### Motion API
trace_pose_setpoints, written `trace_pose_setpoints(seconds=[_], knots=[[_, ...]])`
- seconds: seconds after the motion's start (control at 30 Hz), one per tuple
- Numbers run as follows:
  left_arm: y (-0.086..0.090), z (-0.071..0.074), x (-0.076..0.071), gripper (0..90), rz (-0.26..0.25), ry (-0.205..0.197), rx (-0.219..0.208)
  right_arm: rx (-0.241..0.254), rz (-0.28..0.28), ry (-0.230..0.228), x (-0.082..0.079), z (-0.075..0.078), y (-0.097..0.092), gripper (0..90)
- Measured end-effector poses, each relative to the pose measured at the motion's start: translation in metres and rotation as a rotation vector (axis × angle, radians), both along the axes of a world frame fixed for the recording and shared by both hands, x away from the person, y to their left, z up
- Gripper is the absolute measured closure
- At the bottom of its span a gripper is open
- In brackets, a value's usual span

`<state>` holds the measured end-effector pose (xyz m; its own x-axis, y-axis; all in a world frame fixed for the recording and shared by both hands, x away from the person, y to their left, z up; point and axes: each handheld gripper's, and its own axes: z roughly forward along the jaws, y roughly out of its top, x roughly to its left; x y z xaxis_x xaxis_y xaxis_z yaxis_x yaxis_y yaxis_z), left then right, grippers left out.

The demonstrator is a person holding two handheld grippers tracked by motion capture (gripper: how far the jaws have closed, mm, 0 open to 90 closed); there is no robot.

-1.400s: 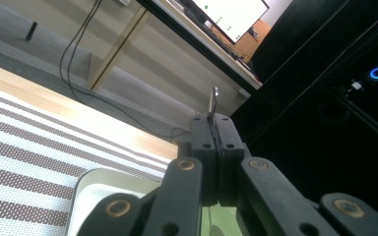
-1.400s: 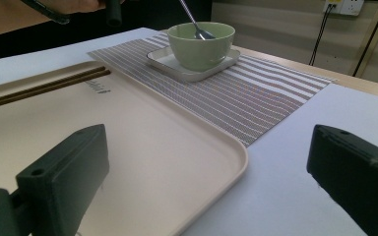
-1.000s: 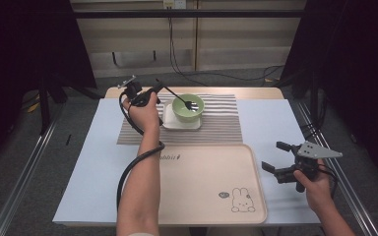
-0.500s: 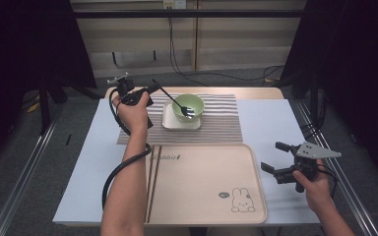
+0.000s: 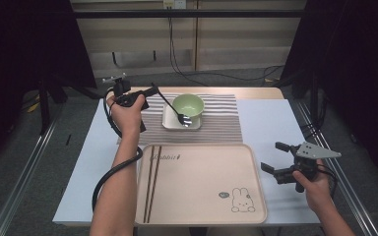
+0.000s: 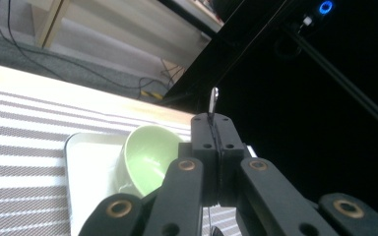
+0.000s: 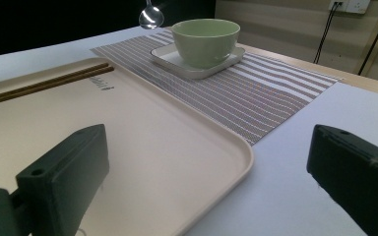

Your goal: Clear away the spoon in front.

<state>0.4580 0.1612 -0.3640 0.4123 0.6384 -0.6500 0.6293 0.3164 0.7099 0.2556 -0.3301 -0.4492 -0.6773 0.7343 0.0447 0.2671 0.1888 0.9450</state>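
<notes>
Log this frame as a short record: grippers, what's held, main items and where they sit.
left gripper: shut on the spoon's handle, held above the mat
spoon: lifted, tilted, bowl end over the plate beside the bowl
right gripper: open, holds nothing, right of the tray
bowl: green, upright on the plate
plate: white, square, on the striped mat
mat: far middle of the table
tray: beige, near side
chopsticks: pair lying along the tray's left side
</notes>
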Motion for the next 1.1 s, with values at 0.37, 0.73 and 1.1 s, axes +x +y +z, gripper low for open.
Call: trace_pose_setpoints(seconds=[0.37, 0.73, 1.1], knots=[[0.011, -0.001, -0.008, 90.0, -0.061, 0.041, 0.035, 0.001, 0.001, 0.0, 0.0, 0.0, 0.0, 1.8], [0.016, -0.004, -0.017, 90.0, -0.123, 0.083, 0.081, 0.002, -0.004, 0.001, 0.0, 0.0, 0.0, 1.8], [0.017, -0.014, -0.024, 90.0, -0.176, 0.121, 0.089, 0.001, -0.005, 0.002, 0.0, 0.0, 0.0, 1.7]])
